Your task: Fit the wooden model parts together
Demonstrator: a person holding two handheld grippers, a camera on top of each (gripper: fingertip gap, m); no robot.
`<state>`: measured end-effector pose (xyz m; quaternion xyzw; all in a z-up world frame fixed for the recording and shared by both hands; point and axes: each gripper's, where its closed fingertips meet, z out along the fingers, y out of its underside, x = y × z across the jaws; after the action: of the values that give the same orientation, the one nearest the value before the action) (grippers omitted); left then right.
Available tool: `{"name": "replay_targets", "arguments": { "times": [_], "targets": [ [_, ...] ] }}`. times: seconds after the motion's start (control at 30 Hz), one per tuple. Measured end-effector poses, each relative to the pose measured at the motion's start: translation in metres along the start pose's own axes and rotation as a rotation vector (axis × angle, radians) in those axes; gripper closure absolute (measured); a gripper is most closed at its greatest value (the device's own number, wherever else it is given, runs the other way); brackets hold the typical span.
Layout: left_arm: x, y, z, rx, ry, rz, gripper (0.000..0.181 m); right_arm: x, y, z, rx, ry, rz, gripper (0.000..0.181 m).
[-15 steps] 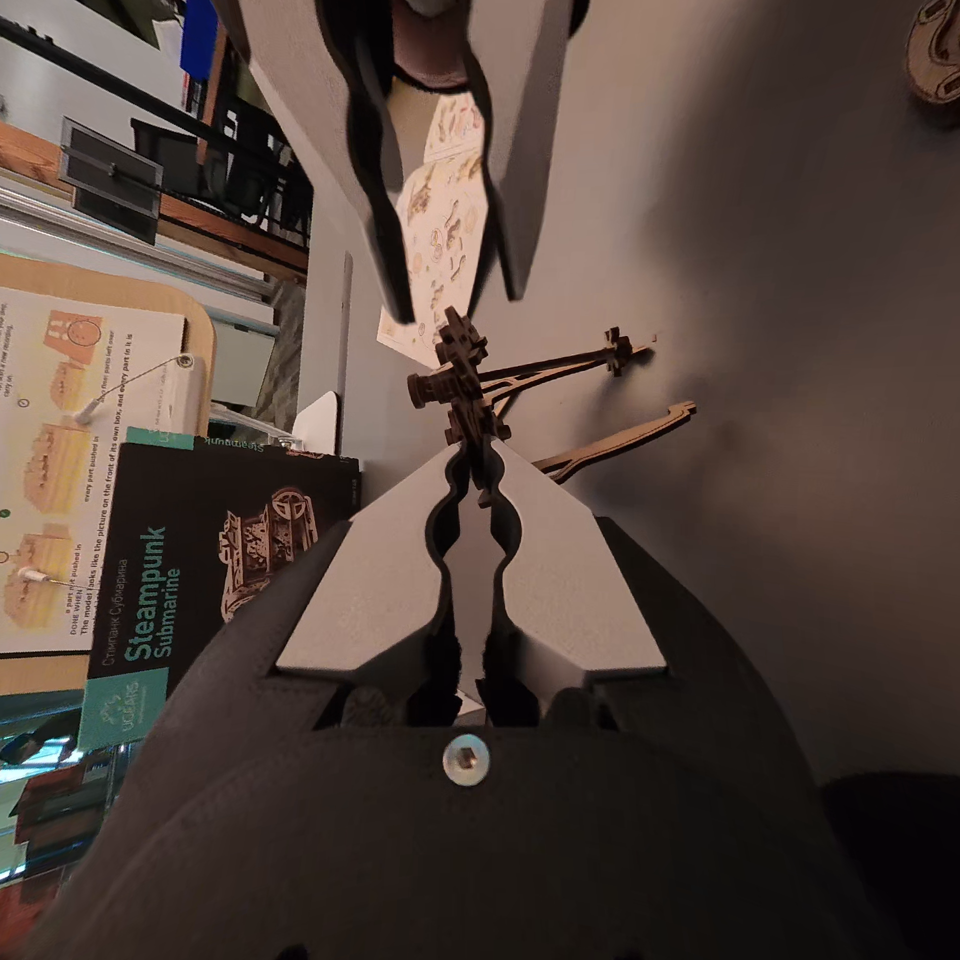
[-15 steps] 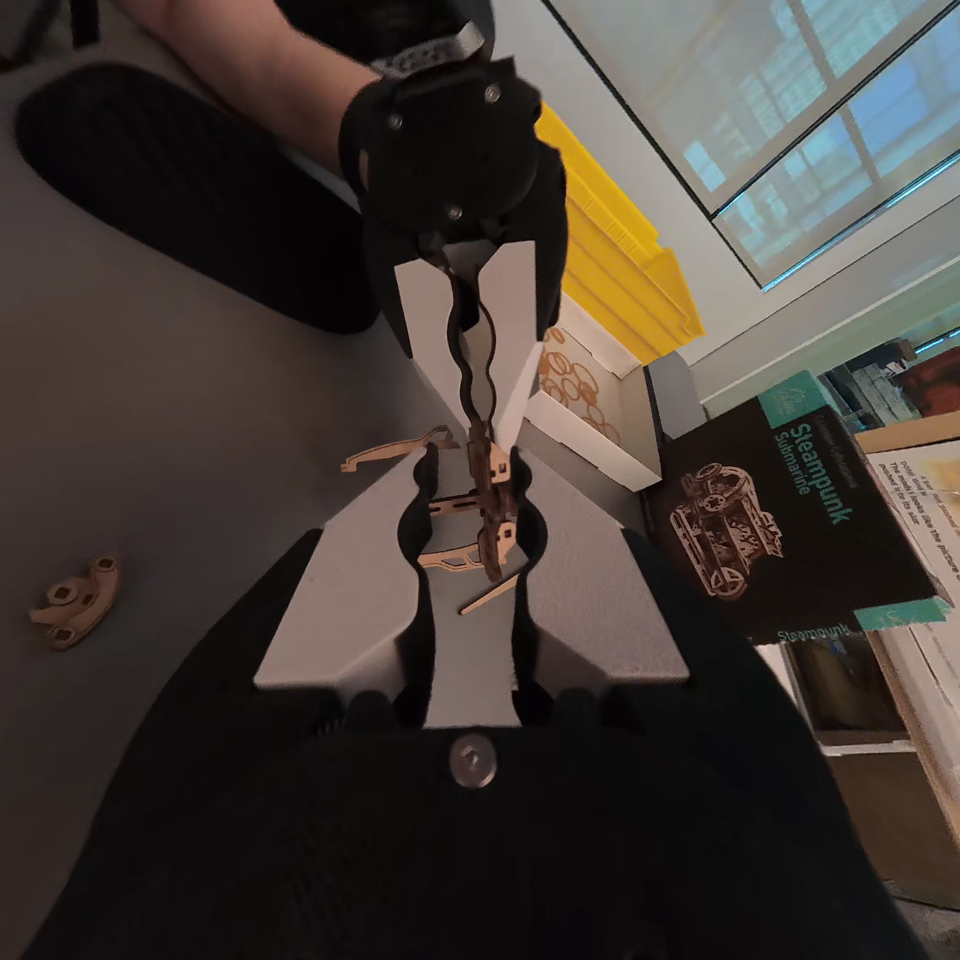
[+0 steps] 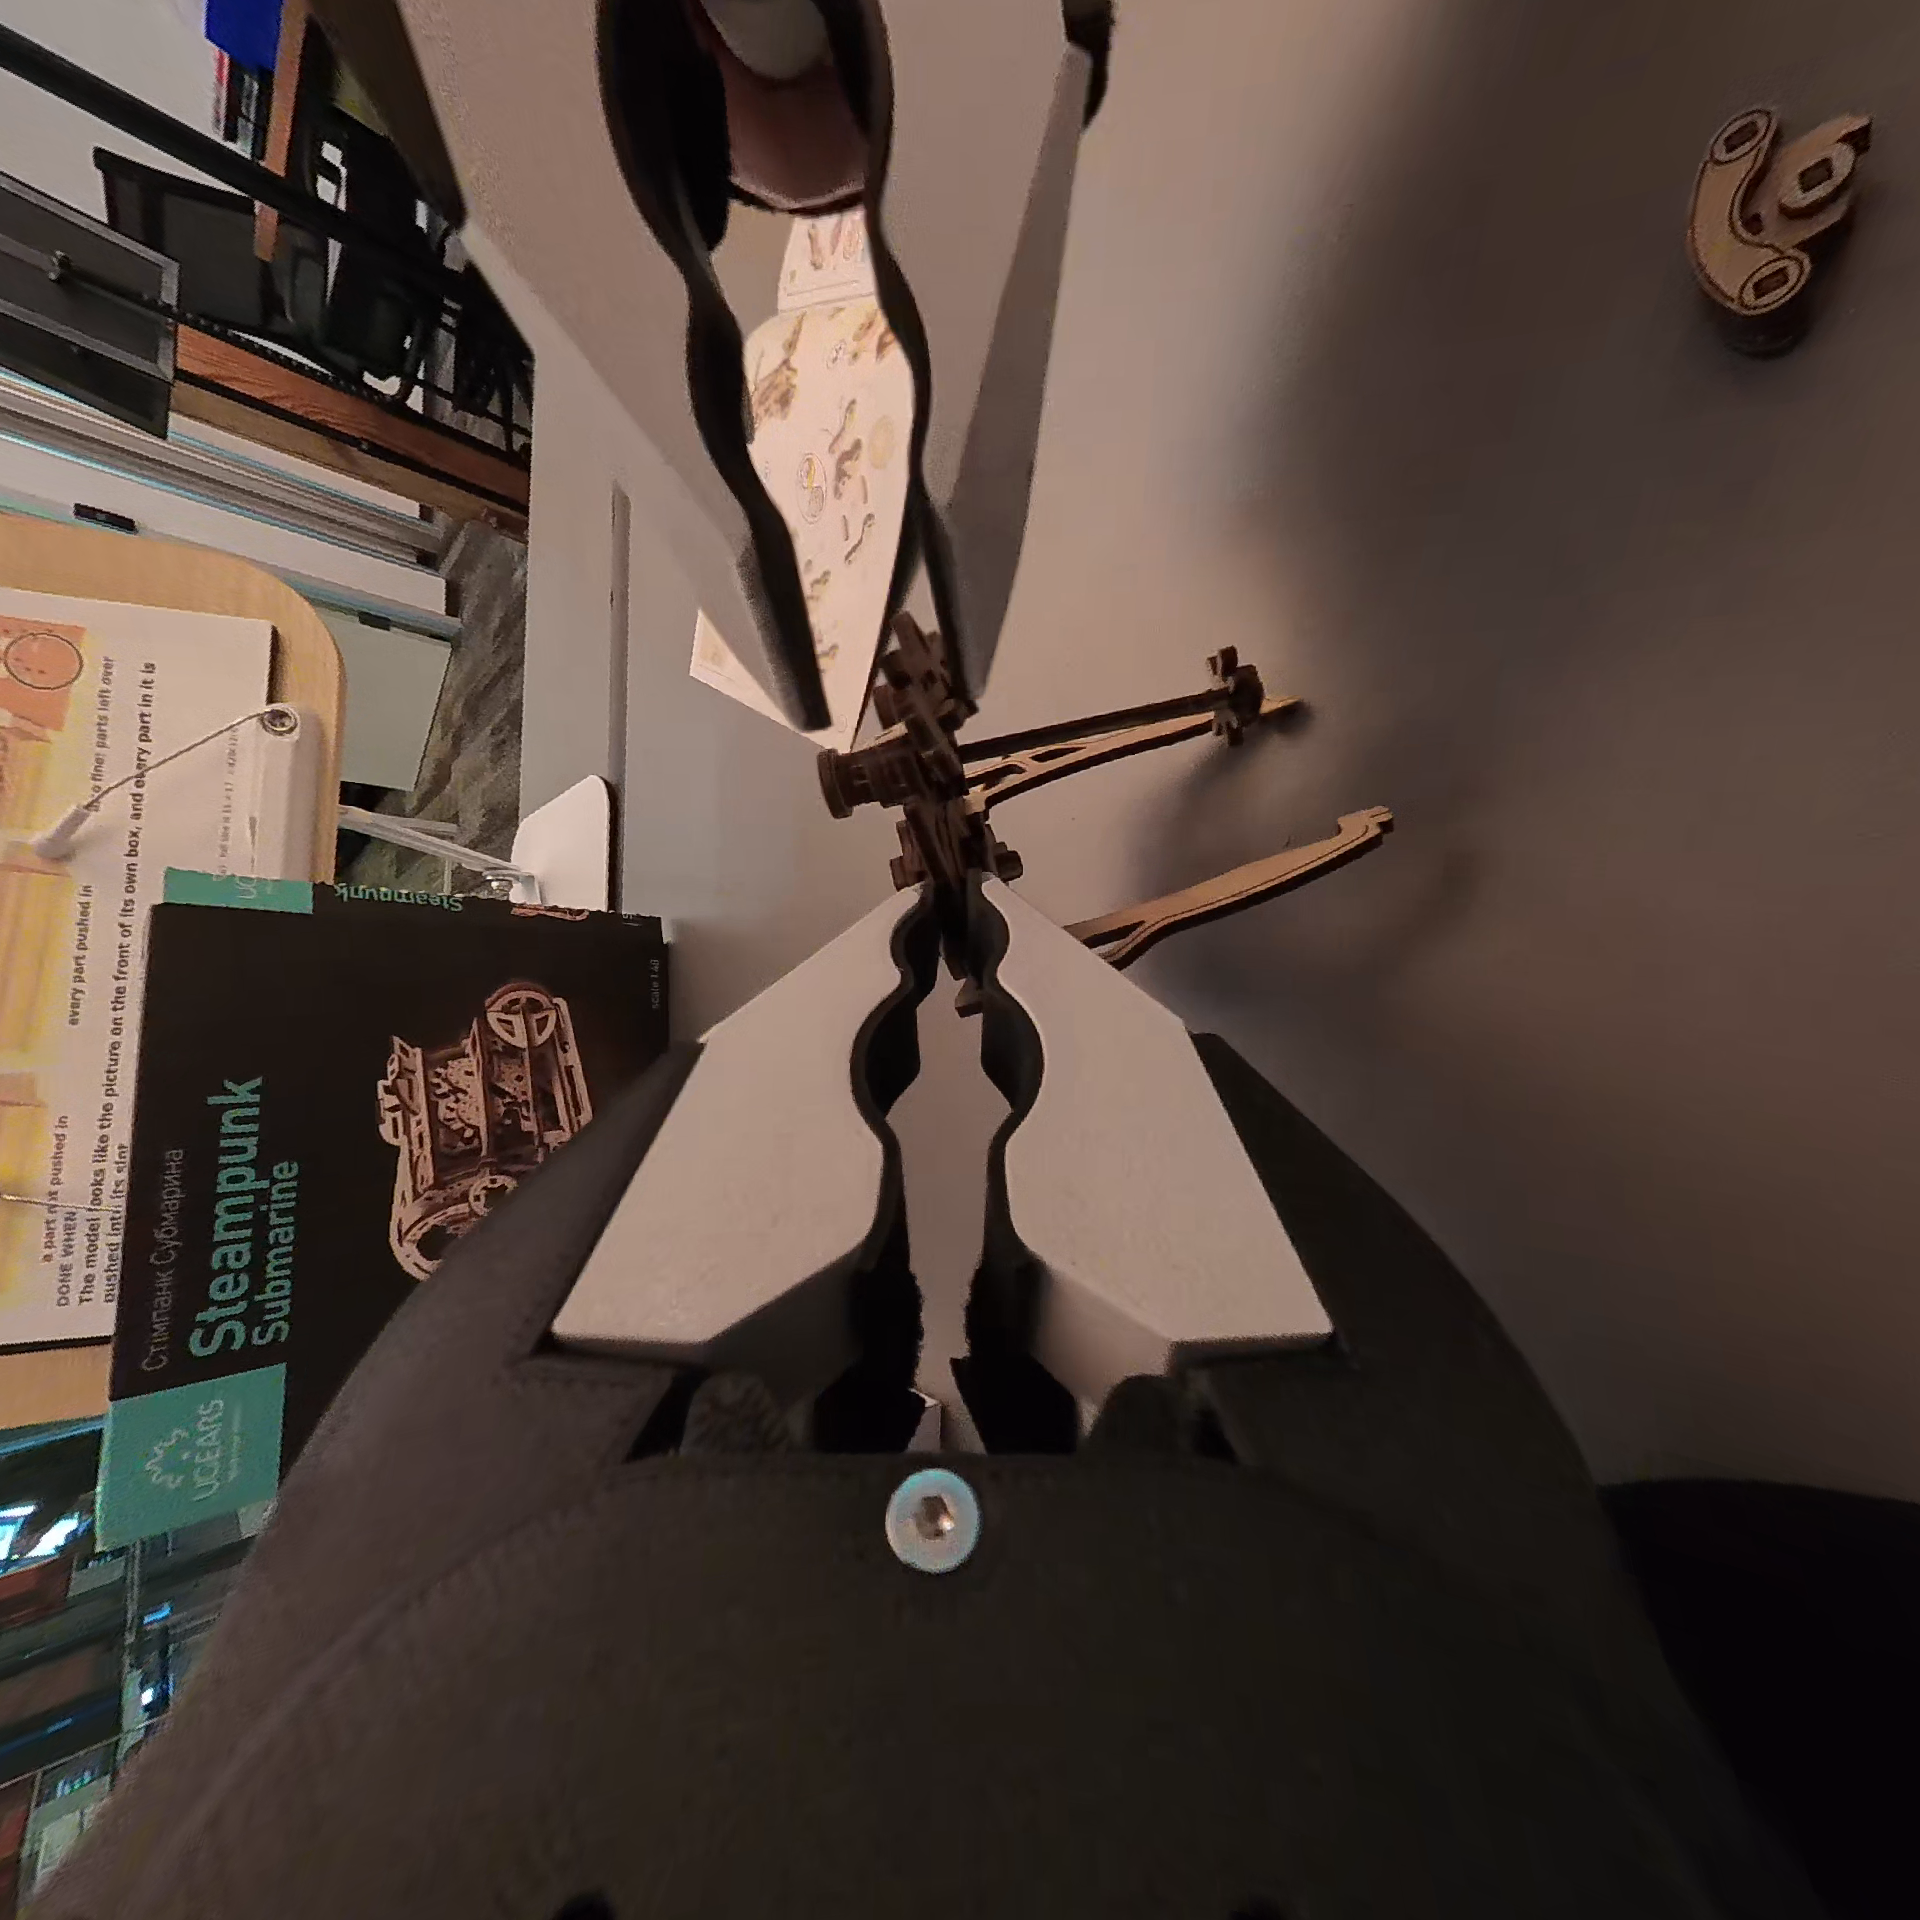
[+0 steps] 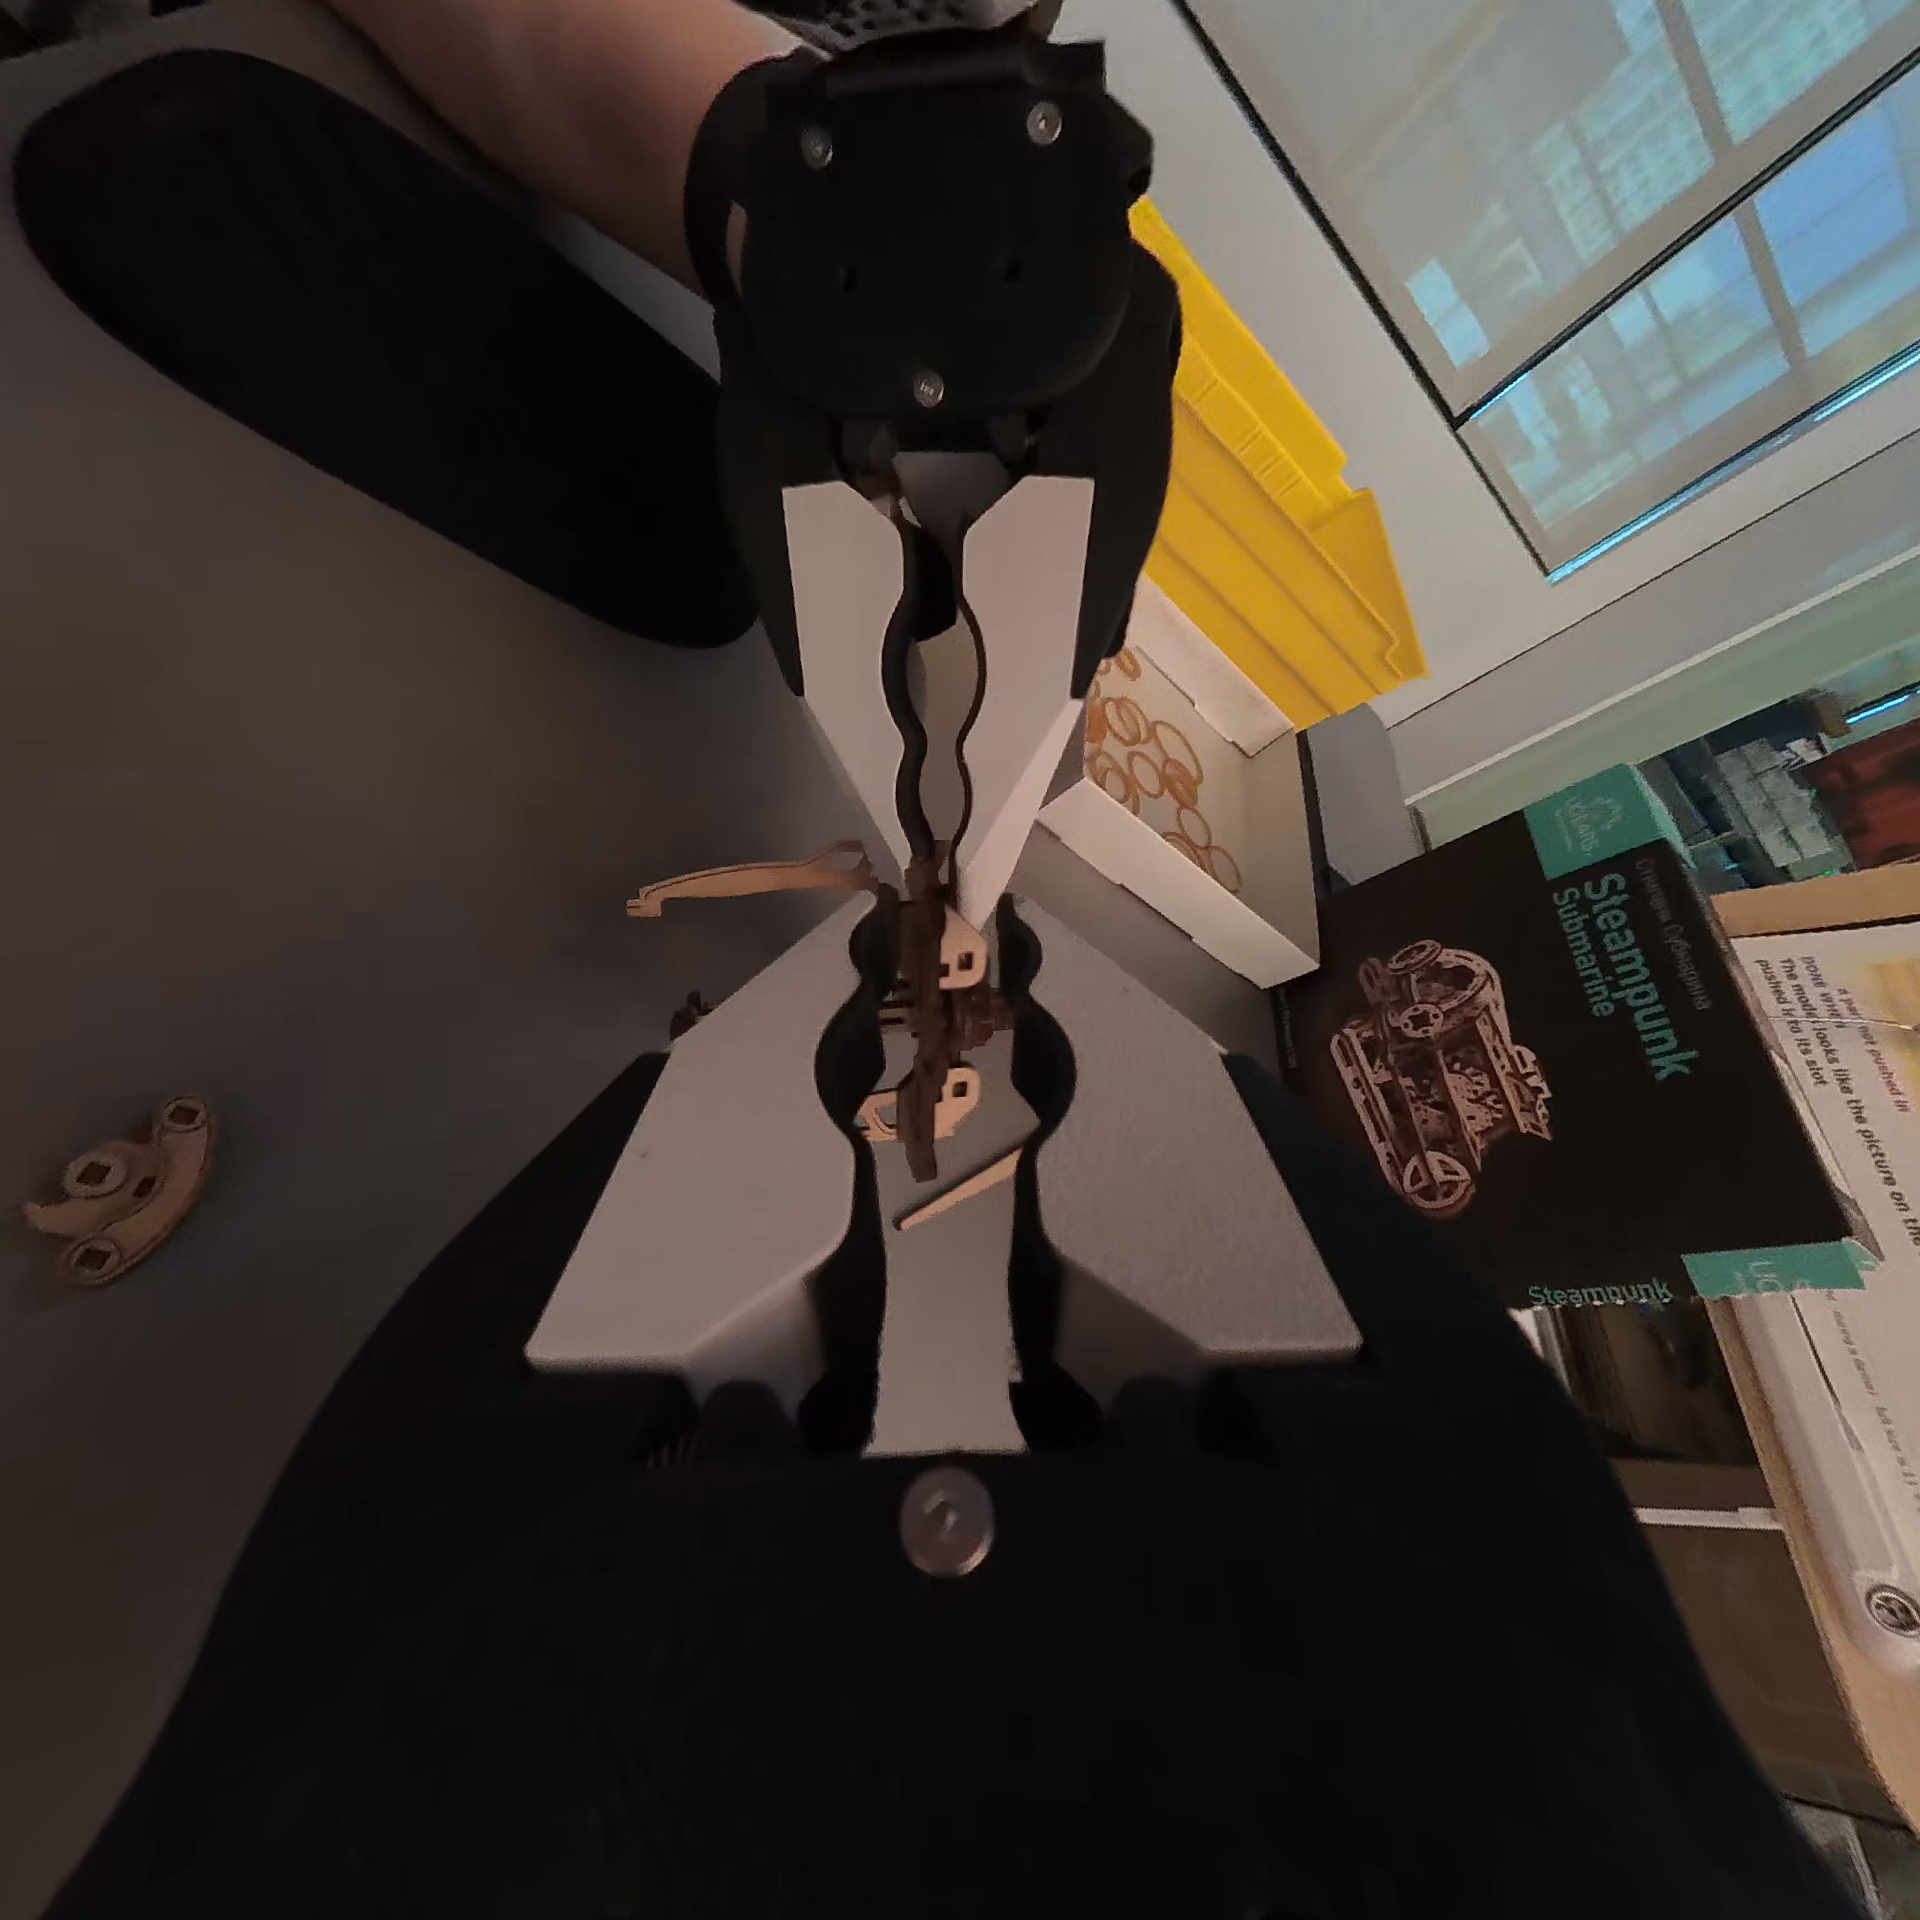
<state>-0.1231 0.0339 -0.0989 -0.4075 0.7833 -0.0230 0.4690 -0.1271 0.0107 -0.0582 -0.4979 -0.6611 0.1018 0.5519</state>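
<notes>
1. The left gripper (image 3: 951,914) pinches the small wooden assembly (image 3: 920,769) by its near end, above the grey table (image 3: 1507,623).
2. The right gripper (image 4: 940,935) stands spread around the assembly.
3. A curved wooden arm (image 3: 1247,883) lies just beyond the assembly.
4. A lobed wooden part (image 3: 1766,218) lies well apart from it.

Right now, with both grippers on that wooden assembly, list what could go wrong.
1. The left gripper pinches the wooden assembly only at its fingertips; it may twist or slip out.
2. The right gripper appears open around it; closing misaligned could snap the thin strut.
3. A dropped assembly could strike the loose curved arm below.
</notes>
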Motion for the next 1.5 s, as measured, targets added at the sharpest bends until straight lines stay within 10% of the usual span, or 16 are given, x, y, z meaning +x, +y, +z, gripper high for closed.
{"name": "replay_targets", "arguments": {
  "times": [1.5],
  "targets": [
    [0.005, -0.004, 0.002, 0.064, 0.071, -0.086, 0.179, -0.006, 0.017, 0.009, -0.072, -0.105, 0.068, 0.166]
  ]
}}
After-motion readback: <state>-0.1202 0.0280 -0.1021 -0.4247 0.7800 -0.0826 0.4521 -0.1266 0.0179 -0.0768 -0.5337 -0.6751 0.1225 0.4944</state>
